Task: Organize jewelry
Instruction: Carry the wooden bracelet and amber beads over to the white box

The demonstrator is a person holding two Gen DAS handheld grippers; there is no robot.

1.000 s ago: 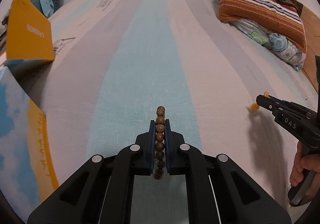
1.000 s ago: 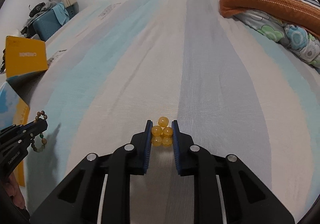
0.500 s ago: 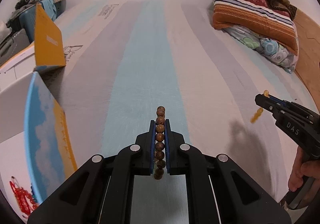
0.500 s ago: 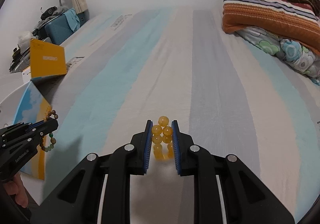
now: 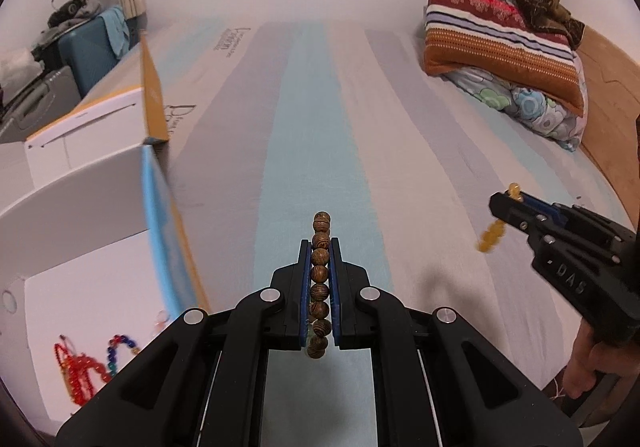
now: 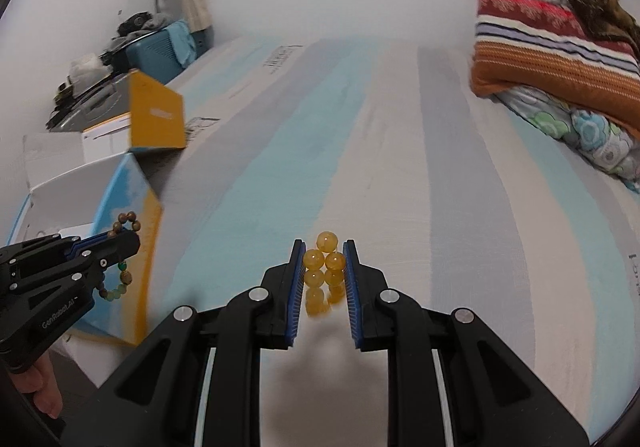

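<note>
My left gripper [image 5: 320, 243] is shut on a brown wooden bead bracelet [image 5: 320, 279] and holds it above the striped bed sheet; it also shows in the right wrist view [image 6: 124, 243] with green beads hanging below. My right gripper [image 6: 323, 247] is shut on a yellow amber bead bracelet [image 6: 324, 269], raised above the sheet; it shows in the left wrist view [image 5: 500, 207] at the right. A white open box with a blue and yellow flap [image 5: 168, 231] stands at the left and holds red and blue bead jewelry [image 5: 84, 367].
A second box with an orange flap [image 5: 154, 87] stands behind the first. Folded striped and floral bedding [image 5: 504, 59] lies at the back right. A blue suitcase [image 5: 92, 51] with clutter stands beyond the bed's left edge. A wooden headboard [image 5: 612, 107] runs along the right.
Both grippers have risen above the bed with their bracelets. The view tilted up, and the inside of the white box with red and blue beads has come into view at the left.
</note>
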